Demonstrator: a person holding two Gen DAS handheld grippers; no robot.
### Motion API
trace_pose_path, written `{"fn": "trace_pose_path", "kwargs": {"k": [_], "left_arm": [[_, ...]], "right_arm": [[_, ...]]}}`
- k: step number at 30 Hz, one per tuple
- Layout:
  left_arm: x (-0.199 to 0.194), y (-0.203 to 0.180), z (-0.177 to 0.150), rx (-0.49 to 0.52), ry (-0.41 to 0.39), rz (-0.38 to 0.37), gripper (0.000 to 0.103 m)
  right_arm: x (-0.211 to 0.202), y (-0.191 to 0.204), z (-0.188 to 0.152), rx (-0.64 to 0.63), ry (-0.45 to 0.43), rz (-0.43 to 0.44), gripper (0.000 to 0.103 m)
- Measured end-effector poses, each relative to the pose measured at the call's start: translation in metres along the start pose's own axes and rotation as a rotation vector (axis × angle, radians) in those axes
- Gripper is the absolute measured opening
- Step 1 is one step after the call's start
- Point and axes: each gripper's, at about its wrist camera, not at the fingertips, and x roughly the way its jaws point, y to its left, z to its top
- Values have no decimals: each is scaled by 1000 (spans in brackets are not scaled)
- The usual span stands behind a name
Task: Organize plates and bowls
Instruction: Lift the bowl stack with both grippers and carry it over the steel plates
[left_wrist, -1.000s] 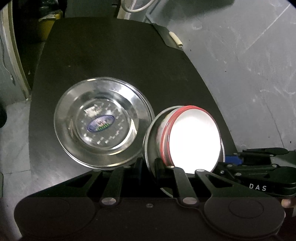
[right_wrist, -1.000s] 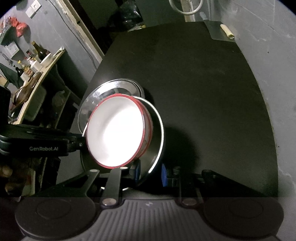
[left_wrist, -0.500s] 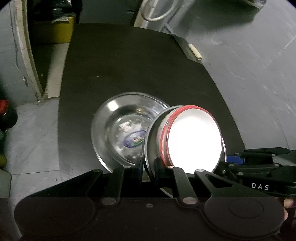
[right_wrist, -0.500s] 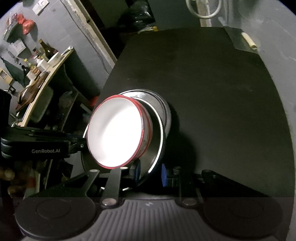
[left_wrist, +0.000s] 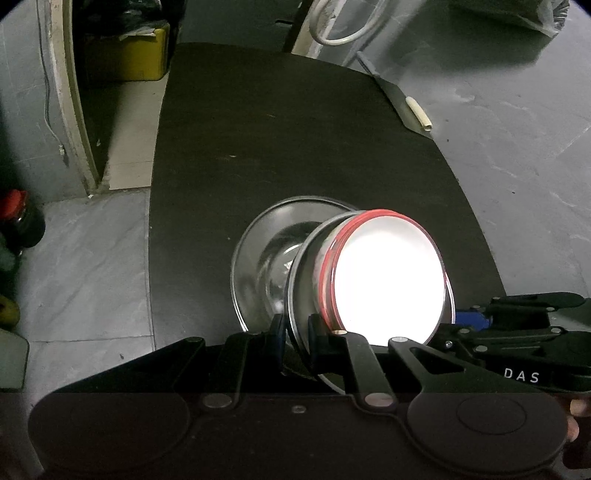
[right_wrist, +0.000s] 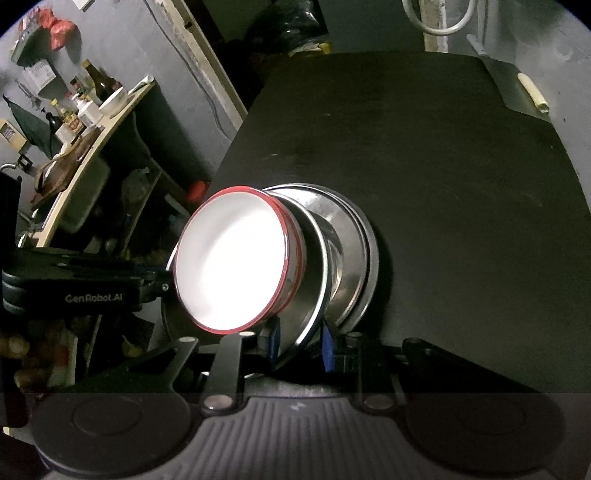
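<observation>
1. While both grippers carry it, a steel plate (left_wrist: 300, 295) hangs tilted above the black table (left_wrist: 295, 147), with a red-rimmed white bowl (left_wrist: 388, 284) sitting on it.
2. The left gripper (left_wrist: 295, 332) is clamped on the plate's near rim, its 2 jaws pressed together with only the thin metal edge between them.
3. The right gripper (right_wrist: 299, 341) grips the opposite side of the same rim, its blue pads (right_wrist: 327, 347) closed against the steel edge.
4. From the left wrist view, the right gripper's black body marked "DAS" (left_wrist: 517, 354) reaches in from the right edge of the picture toward the plate.
5. From the right wrist view, the left gripper's body marked "GenRobot.AI" (right_wrist: 92, 288) reaches in from the left.
6. A second steel plate (left_wrist: 258, 266) lies flat on the table under the carried pair, near the table's left edge in the left wrist view, and is partly hidden by them.
7. A small pale cylinder (left_wrist: 417, 114) lies near the table's far right corner.
8. Beyond the table's left edge stands a shelf (right_wrist: 74, 140) crowded with bottles and a white bowl.
9. The floor (left_wrist: 517, 147) around the table is grey stone.
</observation>
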Motion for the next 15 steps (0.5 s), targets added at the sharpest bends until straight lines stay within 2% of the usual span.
{"fn": "trace_pose_path", "kwargs": {"k": [15], "left_arm": [[16, 9, 13, 2, 23, 14, 12]], "right_arm": [[13, -4, 7, 22, 9, -6, 26]]}}
